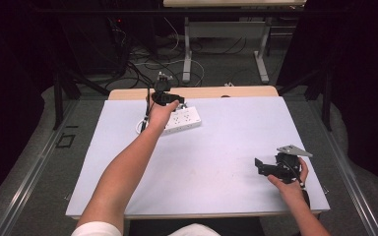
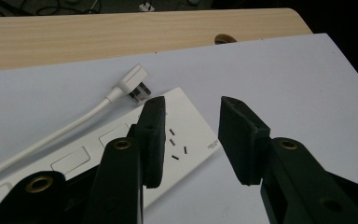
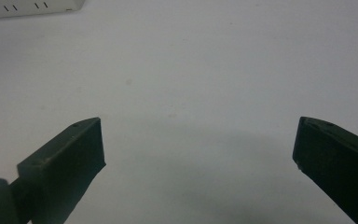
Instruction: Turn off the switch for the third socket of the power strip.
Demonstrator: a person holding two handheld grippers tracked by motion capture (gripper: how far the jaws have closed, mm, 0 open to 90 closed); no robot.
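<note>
A table (image 1: 226, 162) covered by a pale sheet is seen from above, with a strip of bare wood along its far edge. A white power strip (image 1: 182, 120) is laid on the sheet near the far left, and its white cable (image 2: 51, 137) is run alongside it, ending in a white plug (image 2: 133, 84) set just beside the strip's end. The left gripper (image 1: 170, 98) is held over the power strip; its jaws are parted, with nothing gripped between them. The right gripper (image 1: 262, 167) is held low over bare sheet at the near right, well apart from the strip, its jaws spread wide and nothing held.
</note>
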